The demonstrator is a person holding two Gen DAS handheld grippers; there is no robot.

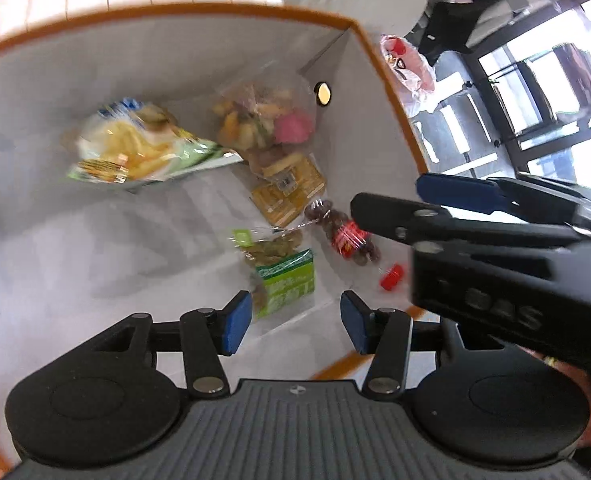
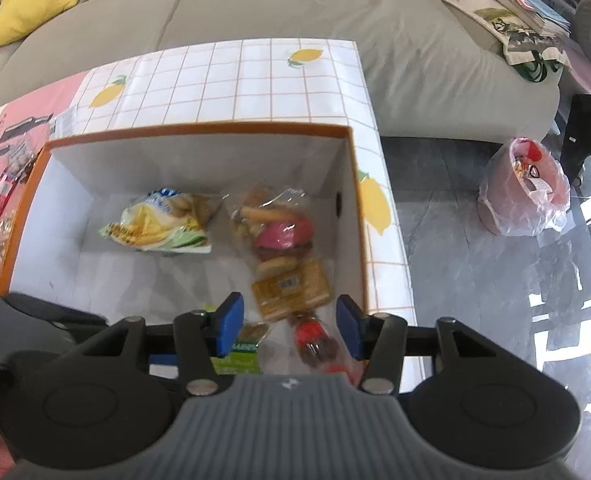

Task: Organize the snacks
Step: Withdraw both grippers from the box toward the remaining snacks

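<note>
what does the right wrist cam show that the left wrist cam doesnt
Only the right wrist view shows the yellow cushion on the sofa, the lemons printed on the tablecloth, and the stack of papers on the sofa.

Only the left wrist view shows the right gripper from outside, reaching in over the box rim, and the bottle's red cap.

Both show the orange-rimmed box, the chips bag, the clear bag of mixed snacks, the yellow packet, the green packet, the cola bottle and the pink bin on the floor.

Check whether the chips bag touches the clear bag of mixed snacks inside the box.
Cannot tell. In the right wrist view the chips bag and the clear mixed-snack bag nearly meet; the left wrist view blurs that junction.
</note>
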